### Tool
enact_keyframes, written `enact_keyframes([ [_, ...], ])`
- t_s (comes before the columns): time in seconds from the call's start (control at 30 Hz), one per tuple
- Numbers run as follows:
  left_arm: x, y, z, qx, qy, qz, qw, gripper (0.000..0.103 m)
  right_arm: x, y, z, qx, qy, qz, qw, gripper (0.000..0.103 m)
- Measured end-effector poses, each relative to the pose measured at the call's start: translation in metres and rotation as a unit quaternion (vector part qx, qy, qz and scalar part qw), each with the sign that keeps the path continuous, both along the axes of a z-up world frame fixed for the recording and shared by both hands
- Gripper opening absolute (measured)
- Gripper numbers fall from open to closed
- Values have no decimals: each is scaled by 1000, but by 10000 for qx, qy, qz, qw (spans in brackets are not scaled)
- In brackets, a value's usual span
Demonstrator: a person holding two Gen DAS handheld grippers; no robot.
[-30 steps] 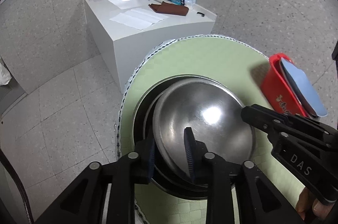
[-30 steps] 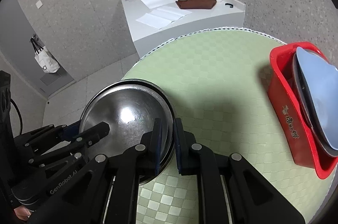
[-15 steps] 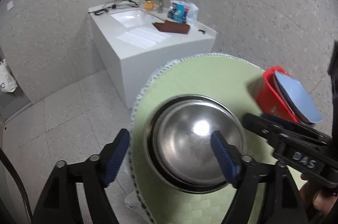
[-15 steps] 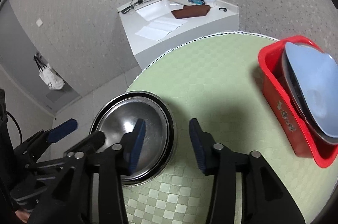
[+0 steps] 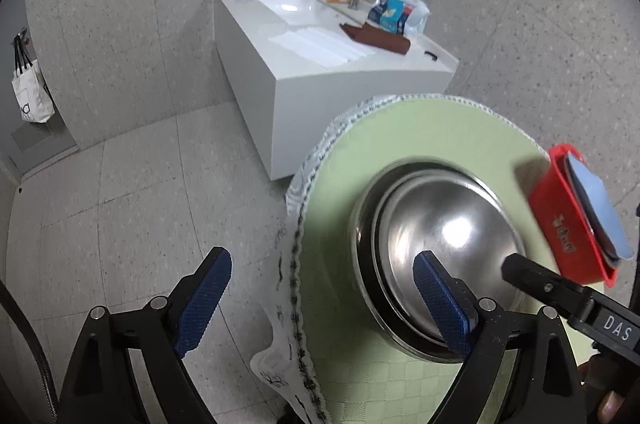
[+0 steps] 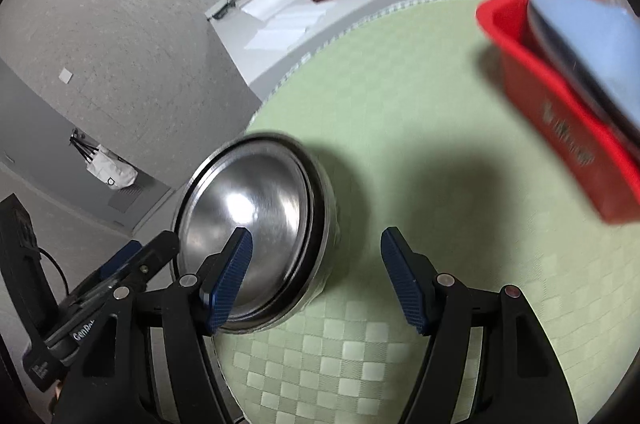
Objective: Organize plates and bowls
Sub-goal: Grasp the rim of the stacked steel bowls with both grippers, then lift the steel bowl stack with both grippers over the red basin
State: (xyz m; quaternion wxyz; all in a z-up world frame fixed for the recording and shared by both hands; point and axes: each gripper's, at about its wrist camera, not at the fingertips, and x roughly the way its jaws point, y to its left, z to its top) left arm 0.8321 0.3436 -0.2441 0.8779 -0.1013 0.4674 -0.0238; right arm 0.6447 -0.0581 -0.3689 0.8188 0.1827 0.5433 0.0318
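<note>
Nested steel bowls upright near green table's edge.

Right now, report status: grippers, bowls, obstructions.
Left gripper and right gripper just opened, both empty. Bowls nested on table. Nothing in the way.

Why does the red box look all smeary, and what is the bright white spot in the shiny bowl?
In the right wrist view the red box is smeared by motion blur, and a big soft shadow lies on the green tablecloth. In the left wrist view the white spot is lamp glare on the steel bowl. Both fisheye views bend straight edges, and their corners are black.
</note>
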Motion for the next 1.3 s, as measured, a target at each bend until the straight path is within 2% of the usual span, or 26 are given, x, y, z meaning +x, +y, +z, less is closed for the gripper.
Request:
enact_keyframes([
  [0.13,13,-5,-4,7,109,-111,9999,89,4,0,-14,146,205,-30,9997,68],
  [0.23,19,-9,-8,40,161,-227,9996,77,6,0,-23,252,334,-79,9991,68],
  [0.33,29,-7,-15,-166,215,-280,9992,66,6,-2,-30,437,443,-151,9979,68],
  [0.4,30,-7,-17,-294,195,-357,9987,47,6,-2,-34,609,491,-162,9968,64],
  [0.43,30,-8,-17,-366,175,-434,9982,39,6,-1,-35,675,494,-125,9964,56],
  [0.47,30,-12,-17,-285,159,-456,9984,37,7,1,-36,748,497,-56,9959,45],
  [0.53,31,-16,-17,-69,136,-444,9989,37,7,5,-34,587,510,20,9970,42],
  [0.73,29,-22,-11,-203,77,-399,9990,35,5,-6,-25,525,351,60,9980,38],
  [1.0,3,-57,25,-245,-349,-475,9980,35,-12,-43,27,377,-251,176,9988,36],
  [1.3,-23,-127,76,-306,-865,-587,9941,35,-27,-113,94,385,-762,203,9961,34],
])
